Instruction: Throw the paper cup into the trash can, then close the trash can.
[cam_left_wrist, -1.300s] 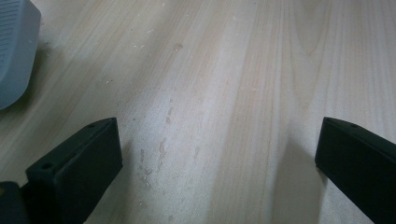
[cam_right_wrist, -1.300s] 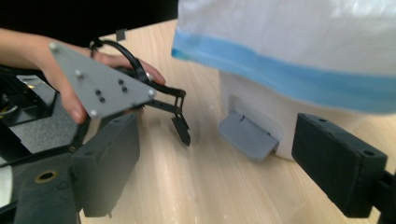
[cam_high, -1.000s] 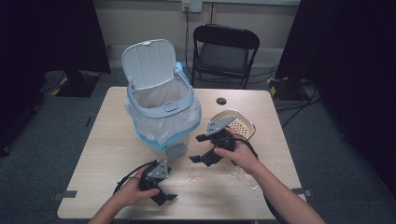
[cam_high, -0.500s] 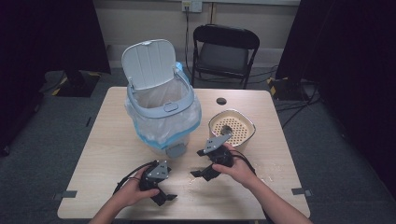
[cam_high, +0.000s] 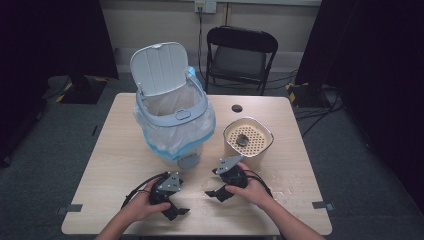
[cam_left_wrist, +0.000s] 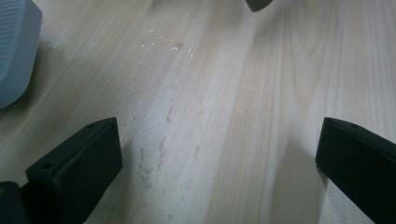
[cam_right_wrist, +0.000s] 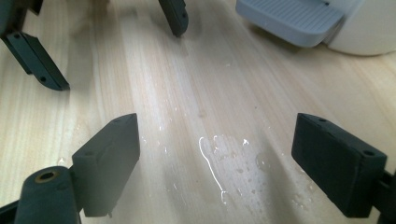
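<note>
Both hand-held grippers are low over the front of the wooden table (cam_high: 115, 165). My left gripper (cam_high: 176, 210) is open and its jaws stand wide over bare wood with small crumbs (cam_left_wrist: 159, 42); in its own view the left gripper (cam_left_wrist: 219, 133) holds nothing. My right gripper (cam_high: 214, 192) is open too and points left toward the other one. In its own view the right gripper (cam_right_wrist: 217, 135) hangs just above a wet patch (cam_right_wrist: 224, 163), with the left gripper's black fingers (cam_right_wrist: 35, 56) farther off.
A white pedal bin (cam_high: 175, 120) with a raised lid and a clear liner stands at the table's middle; its grey pedal (cam_right_wrist: 294, 18) faces the grippers. A cream perforated basket (cam_high: 248, 137) sits to the right. A small black disc (cam_high: 237, 108) lies behind, and a chair (cam_high: 240, 55) beyond the table.
The right gripper has come down from beside the cream basket toward the table's front and a little left. The left gripper has kept still.
</note>
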